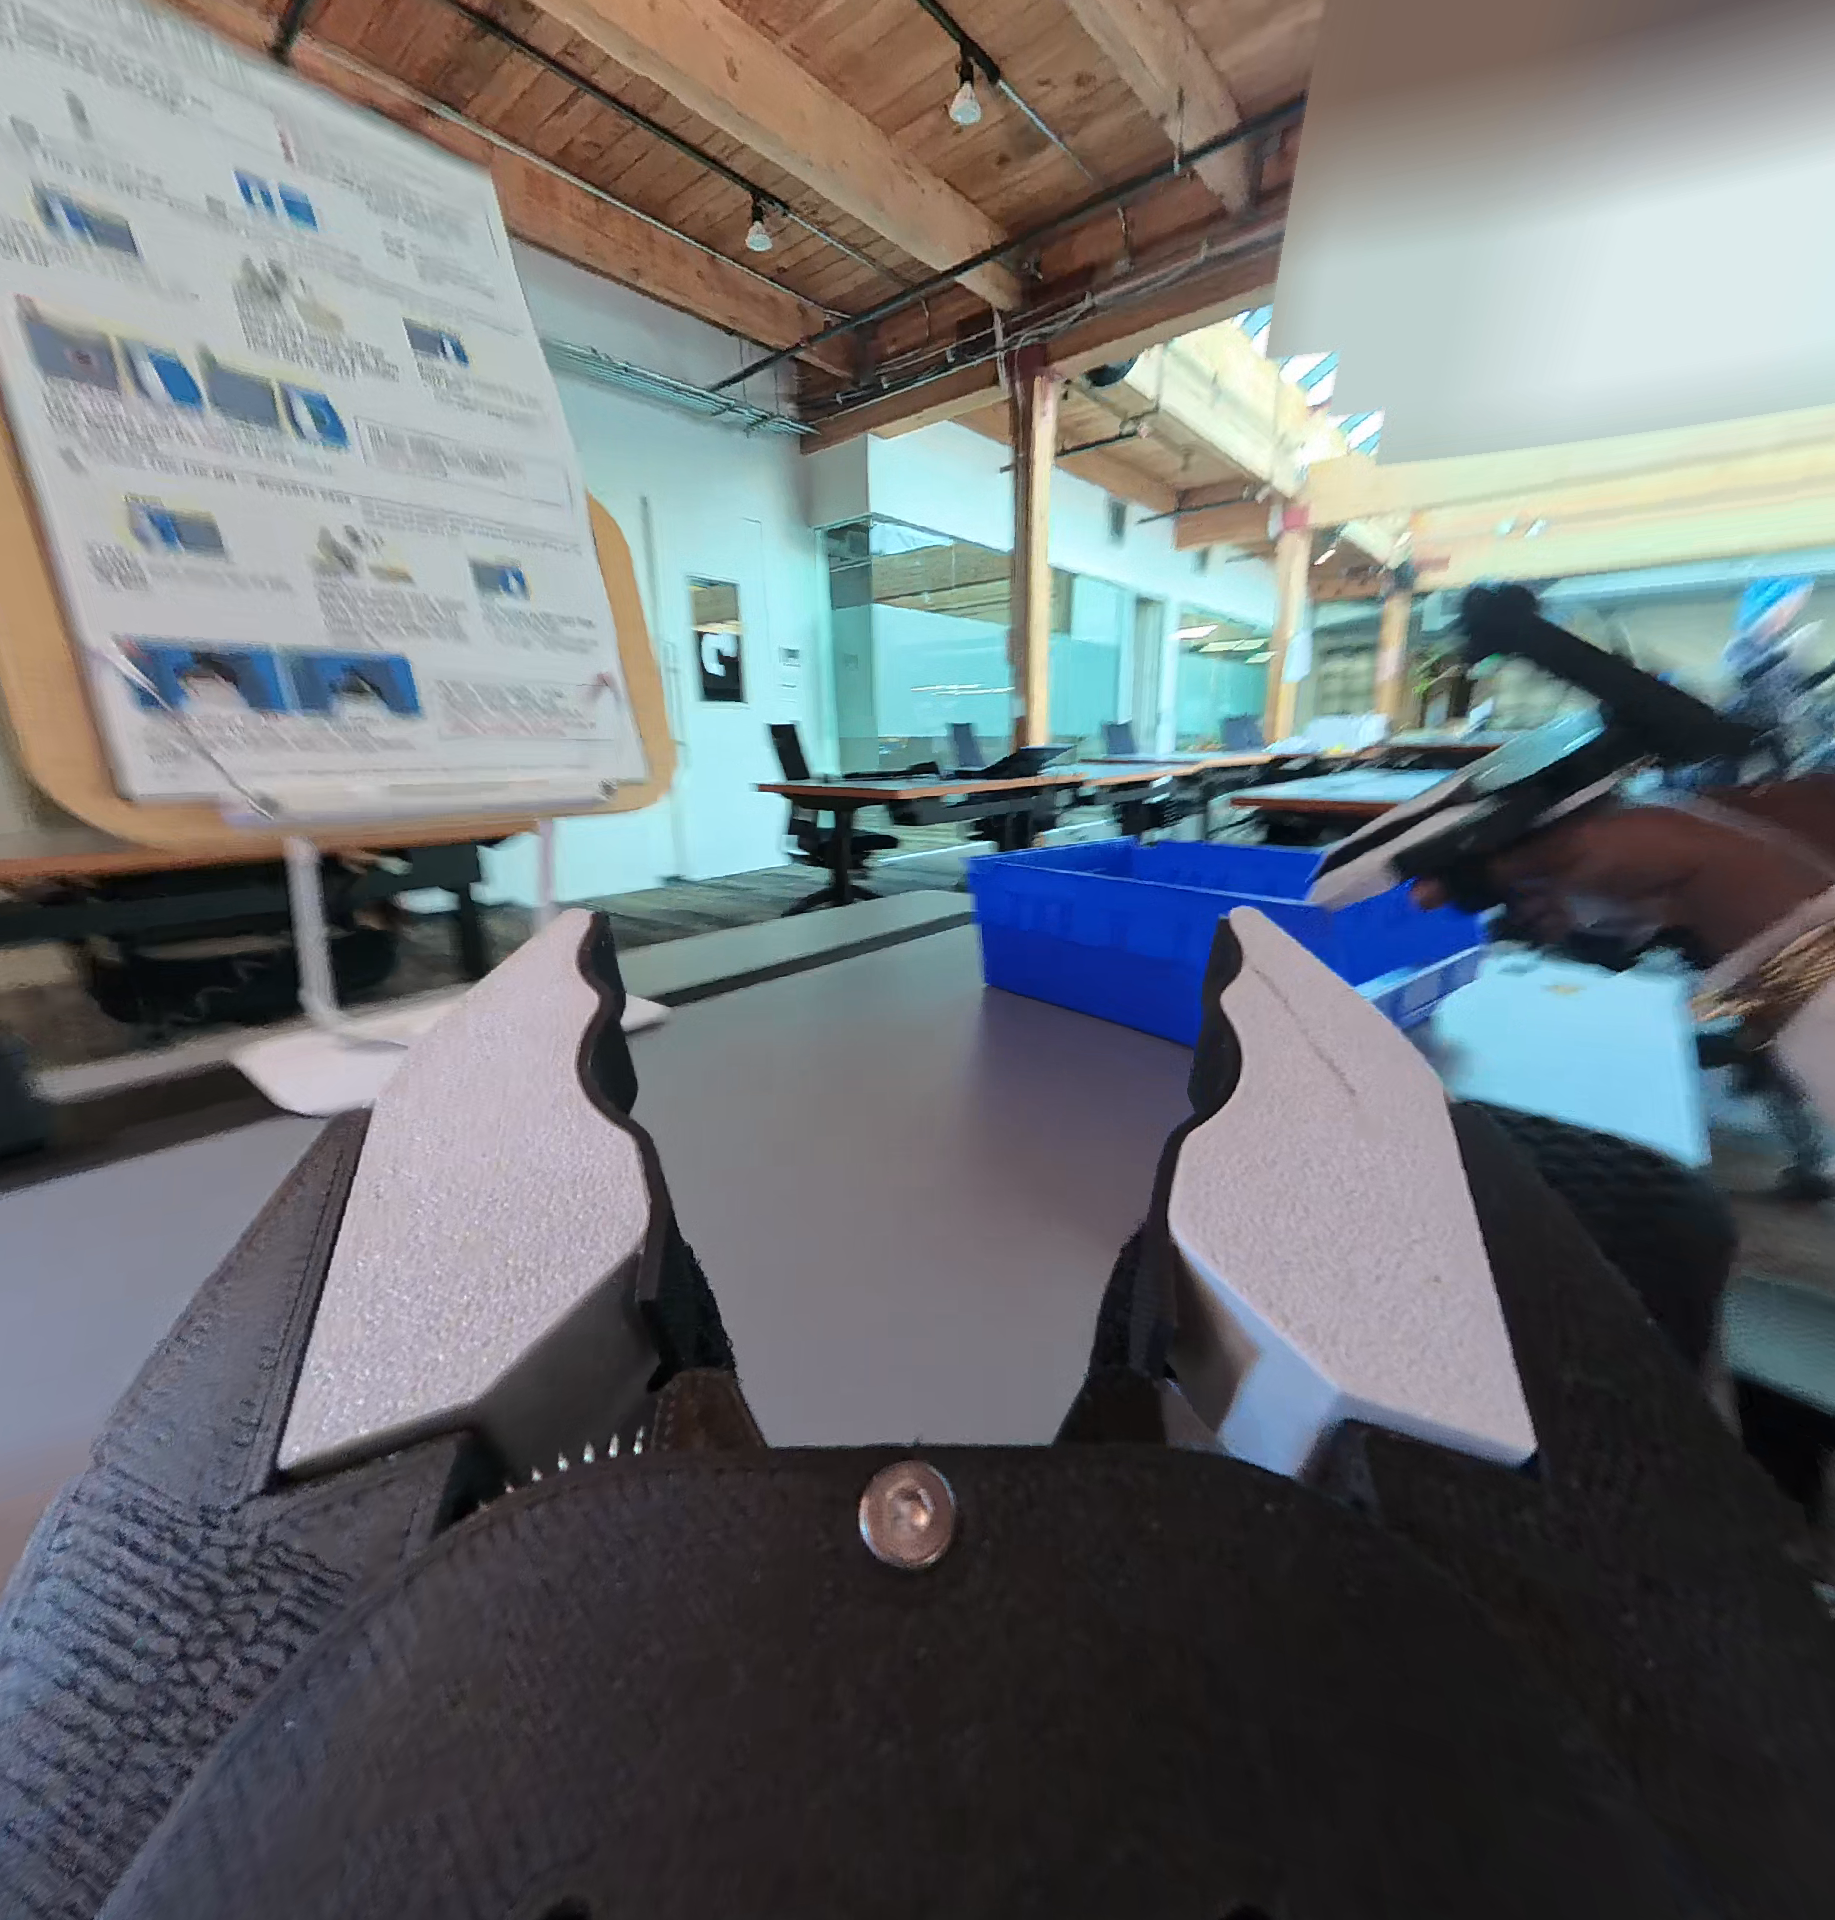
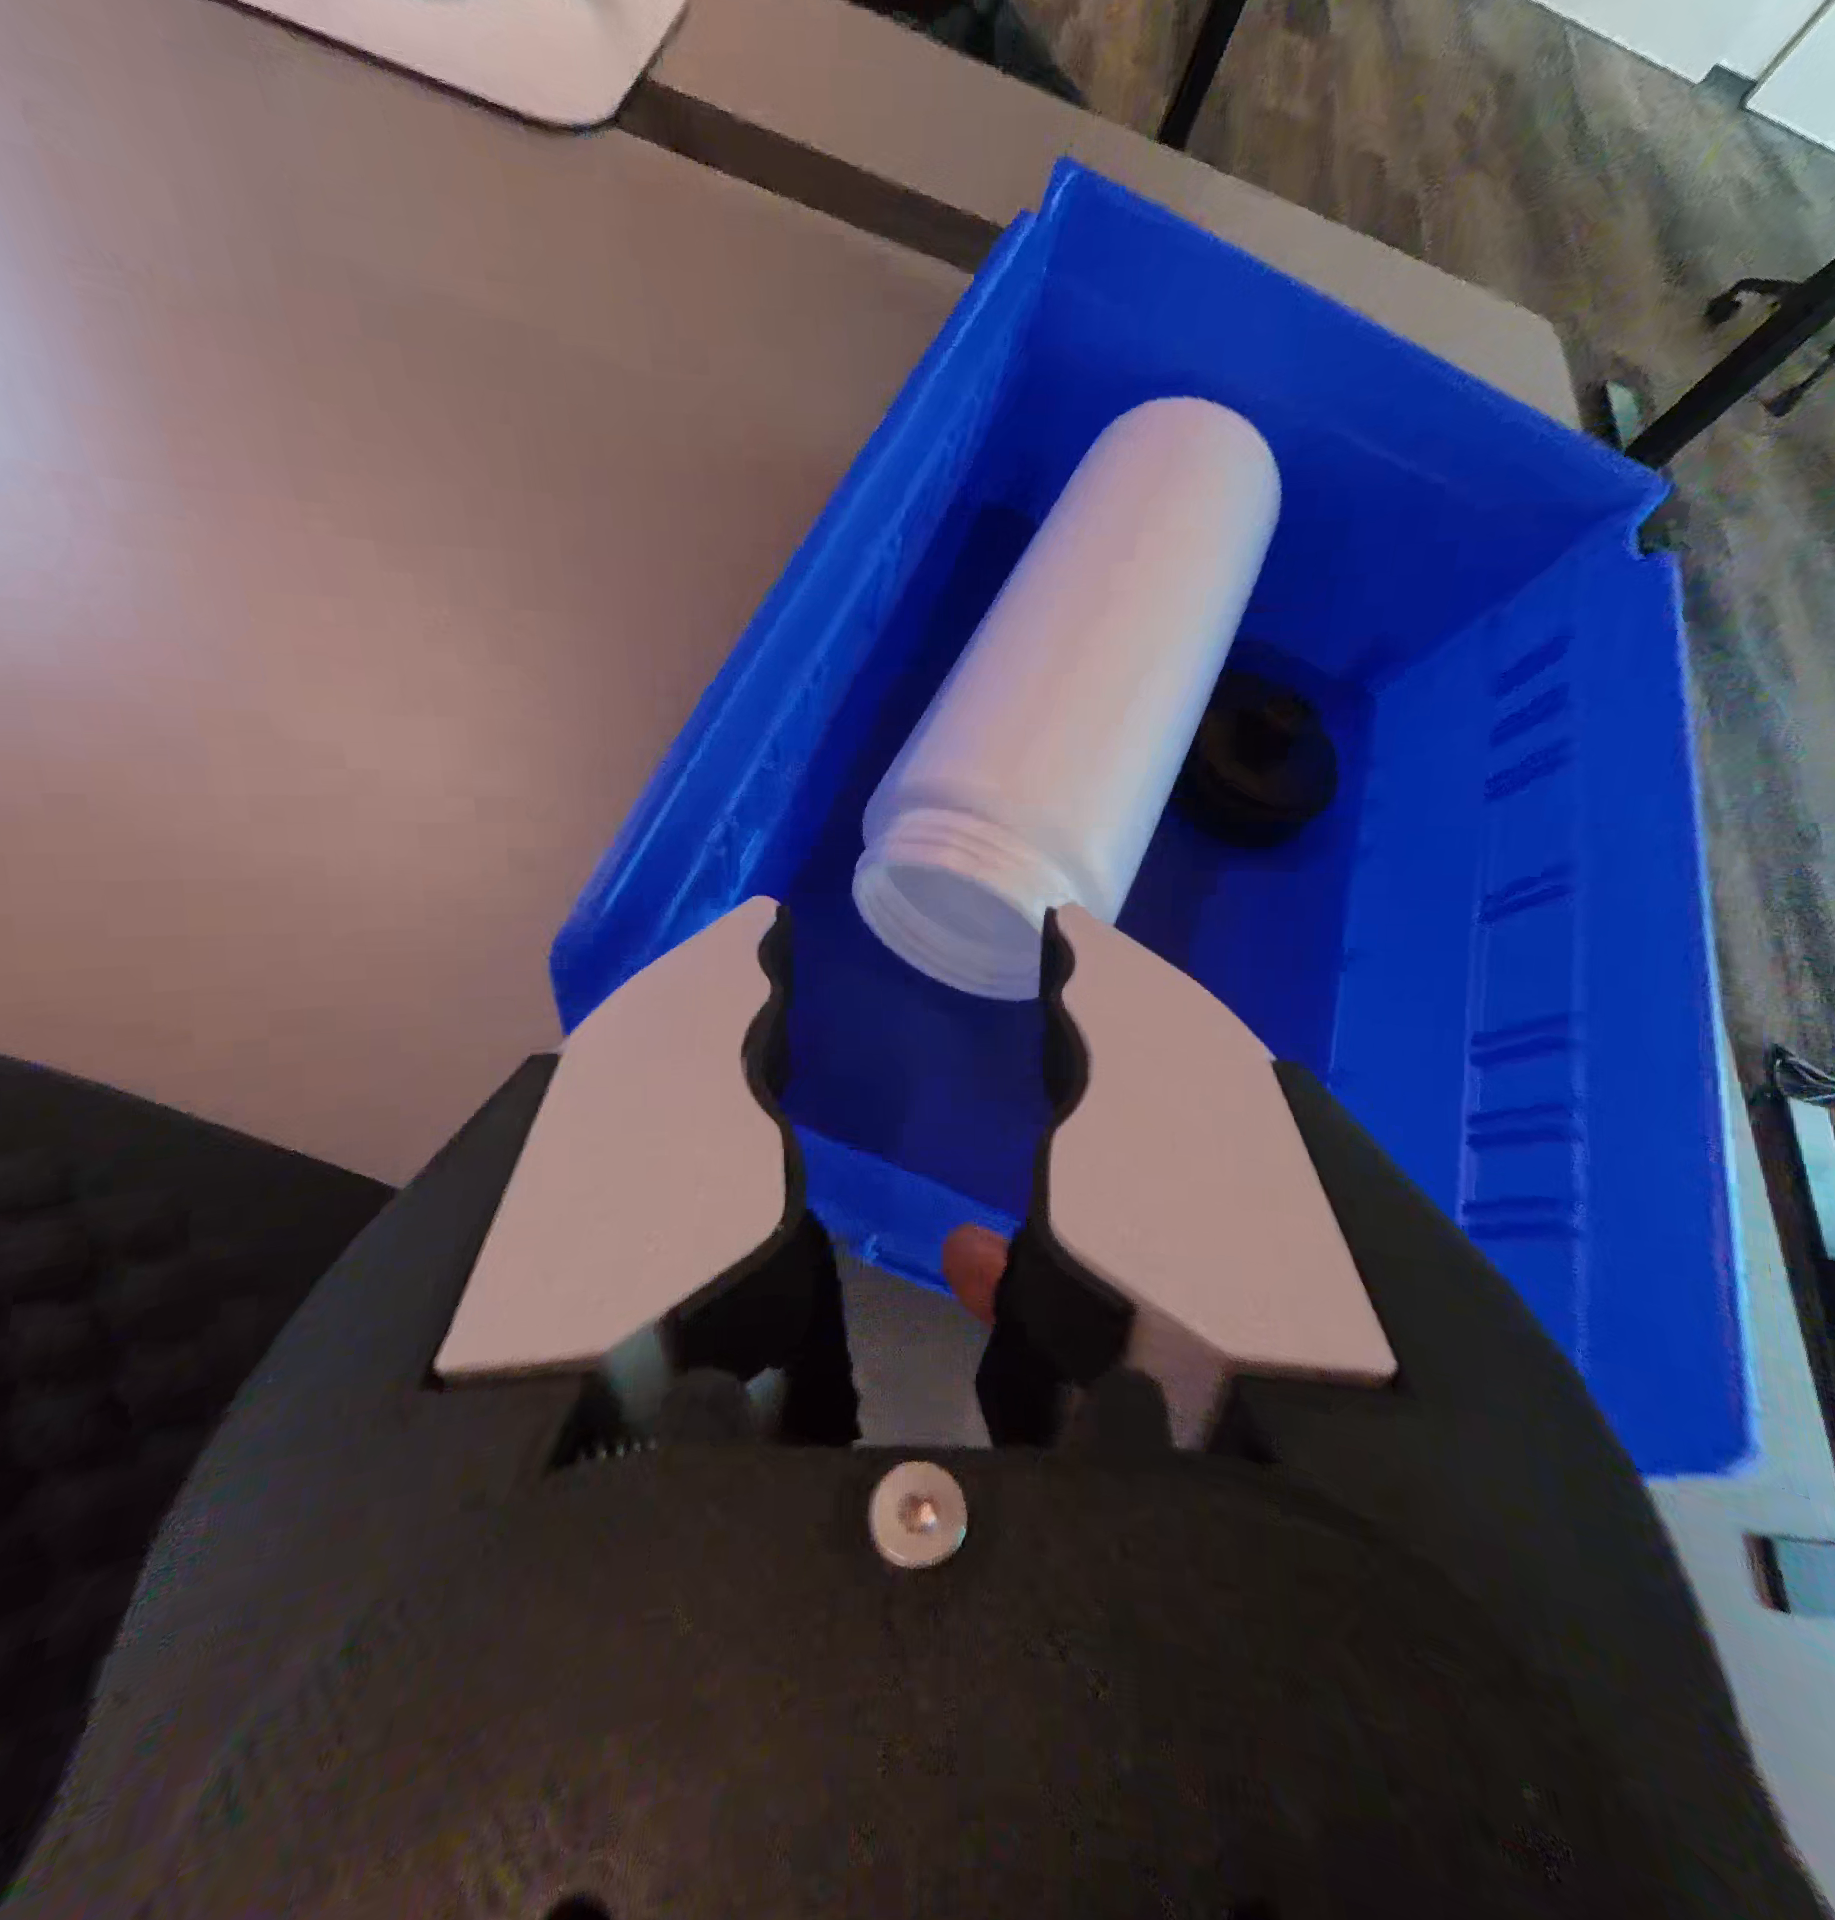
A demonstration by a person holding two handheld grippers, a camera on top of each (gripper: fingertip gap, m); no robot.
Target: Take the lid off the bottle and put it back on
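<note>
Lying on its side in the blue bin (image 2: 1515, 935), the white bottle (image 2: 1079, 686) is seen uncapped with the dark lid (image 2: 1256, 758) at its 3 o'clock, while the right gripper (image 2: 908, 940) and left gripper (image 1: 908, 961) are held open and empty; recapping seems next, for which the lid must be grasped.

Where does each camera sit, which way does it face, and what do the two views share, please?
Left wrist view: on the left gripper, facing level across the table into an office; its open fingers show, the right gripper far off.
Right wrist view: on the right gripper, facing down into the bin at the uncapped bottle and dark lid; its open fingers show.
Shared: the bin, the table.
</note>
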